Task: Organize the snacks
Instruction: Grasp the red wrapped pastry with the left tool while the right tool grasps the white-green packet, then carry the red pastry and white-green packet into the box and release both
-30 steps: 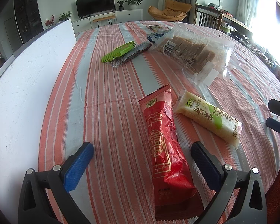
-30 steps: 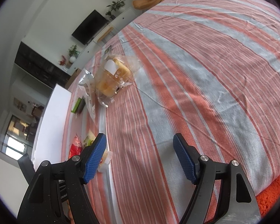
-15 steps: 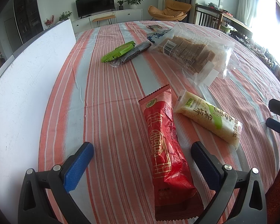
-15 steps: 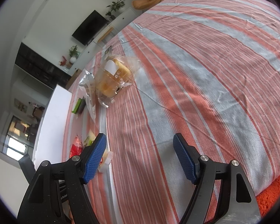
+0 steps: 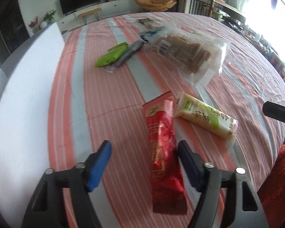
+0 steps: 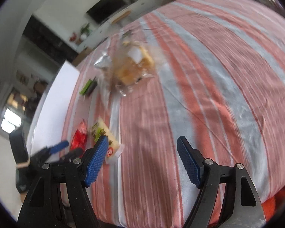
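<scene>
Left wrist view: my left hand-held gripper [image 5: 143, 155] hangs open and empty over the bench, its blue pads spread to either side of the long red foil snack packet [image 5: 164, 152], which lies flat on the orange-and-grey striped cloth [image 5: 96, 95]. The right pad looks just beside the packet's edge while the left pad is well apart from it, so if I close from here I may shove the slippery packet sideways instead of pinching it. Just beside its far end lies the pale yellow-and-green rice-cracker packet [image 5: 207, 117]; a careless push could knock the two together. Further off sit a green wrapper [image 5: 112, 57] and a clear bag of brown biscuits [image 5: 186, 51]. My right hand-held gripper [image 6: 141, 161] is also open, holding nothing, over bare cloth; both views are blurred, so misjudging is easy.
</scene>
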Demonstrator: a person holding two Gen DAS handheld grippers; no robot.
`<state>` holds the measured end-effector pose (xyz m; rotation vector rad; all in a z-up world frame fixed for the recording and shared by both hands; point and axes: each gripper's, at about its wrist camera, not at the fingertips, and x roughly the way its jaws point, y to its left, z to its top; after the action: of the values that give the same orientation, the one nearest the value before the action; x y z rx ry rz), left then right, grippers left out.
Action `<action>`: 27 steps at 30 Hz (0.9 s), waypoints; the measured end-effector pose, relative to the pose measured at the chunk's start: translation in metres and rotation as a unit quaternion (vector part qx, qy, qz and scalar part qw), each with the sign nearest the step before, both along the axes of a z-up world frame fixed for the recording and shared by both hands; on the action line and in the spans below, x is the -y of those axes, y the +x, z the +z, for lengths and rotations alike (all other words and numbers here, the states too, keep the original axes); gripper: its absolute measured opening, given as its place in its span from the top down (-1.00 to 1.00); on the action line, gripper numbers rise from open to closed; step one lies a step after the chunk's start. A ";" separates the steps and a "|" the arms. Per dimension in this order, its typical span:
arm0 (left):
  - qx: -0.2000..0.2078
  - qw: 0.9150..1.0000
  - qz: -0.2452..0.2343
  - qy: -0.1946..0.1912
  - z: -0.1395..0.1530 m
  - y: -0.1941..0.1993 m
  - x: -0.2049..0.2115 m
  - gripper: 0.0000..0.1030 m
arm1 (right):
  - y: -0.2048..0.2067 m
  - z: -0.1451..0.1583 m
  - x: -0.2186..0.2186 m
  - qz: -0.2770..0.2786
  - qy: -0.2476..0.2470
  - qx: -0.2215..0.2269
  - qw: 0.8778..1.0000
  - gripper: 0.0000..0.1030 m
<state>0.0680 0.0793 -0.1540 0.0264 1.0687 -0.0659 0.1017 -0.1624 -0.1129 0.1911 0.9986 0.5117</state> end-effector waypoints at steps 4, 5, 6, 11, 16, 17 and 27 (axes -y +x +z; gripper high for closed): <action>0.006 1.000 -0.005 -0.008 0.001 -0.001 0.005 0.72 | 0.004 0.013 -0.071 0.105 -0.098 0.022 0.989 -0.51; 0.009 1.000 0.006 -0.026 0.003 -0.004 0.000 0.73 | 0.006 0.010 -0.089 0.127 -0.112 0.018 0.985 -0.49; 0.013 0.999 0.011 -0.038 0.007 -0.007 -0.004 0.73 | 0.009 0.006 -0.102 0.143 -0.120 0.015 0.982 -0.48; 0.042 0.996 0.024 -0.070 0.042 -0.030 -0.027 0.74 | 0.027 -0.020 -0.169 0.192 -0.160 -0.009 0.968 -0.42; 0.084 0.991 0.034 -0.096 0.085 -0.060 -0.051 0.75 | 0.026 -0.026 -0.208 0.171 -0.190 -0.017 0.967 0.42; 0.091 0.990 0.038 -0.103 0.094 -0.066 -0.058 0.75 | 0.023 -0.021 -0.213 0.159 -0.177 -0.022 0.971 0.42; 0.167 0.968 0.174 -0.069 0.156 -0.105 -0.168 0.74 | -0.036 0.112 -0.342 0.200 0.083 0.030 0.976 0.41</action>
<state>-0.0374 0.2477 0.0021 -0.2680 0.7169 0.1763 0.0656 0.1797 -0.0011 0.1225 0.9368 0.9650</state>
